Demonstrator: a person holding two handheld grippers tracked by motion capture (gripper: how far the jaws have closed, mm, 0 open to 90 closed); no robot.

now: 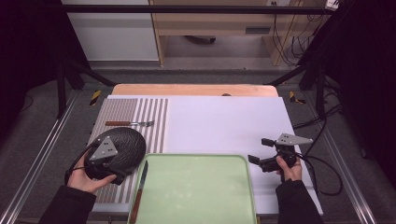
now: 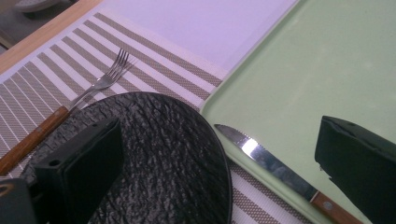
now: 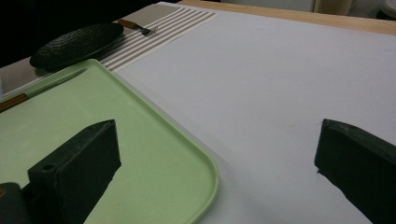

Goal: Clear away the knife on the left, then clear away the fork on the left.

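Note:
A black textured plate (image 1: pixel 130 142) lies on the striped placemat (image 1: pixel 152 116) at the left. Beyond it rests a wooden-handled fork (image 1: pixel 130 123). A wooden-handled knife (image 1: pixel 141 184) lies along the left rim of the green tray (image 1: pixel 196 191). My left gripper (image 1: pixel 116 168) hovers open over the plate's near edge. In the left gripper view, one jaw is above the plate (image 2: pixel 173 154) and the other above the tray (image 2: pixel 303 70), with the knife (image 2: pixel 271 163) below the gap. My right gripper (image 1: pixel 260 150) stands open over the white mat, right of the tray, holding nothing.
A white mat (image 1: pixel 224 121) covers the table's middle and right, with a wooden table edge (image 1: pixel 196 89) behind it. Metal frame rails run along both sides. The right gripper view has the tray's corner (image 3: pixel 205 172) close to its jaws, with the plate (image 3: pixel 77 44) far off.

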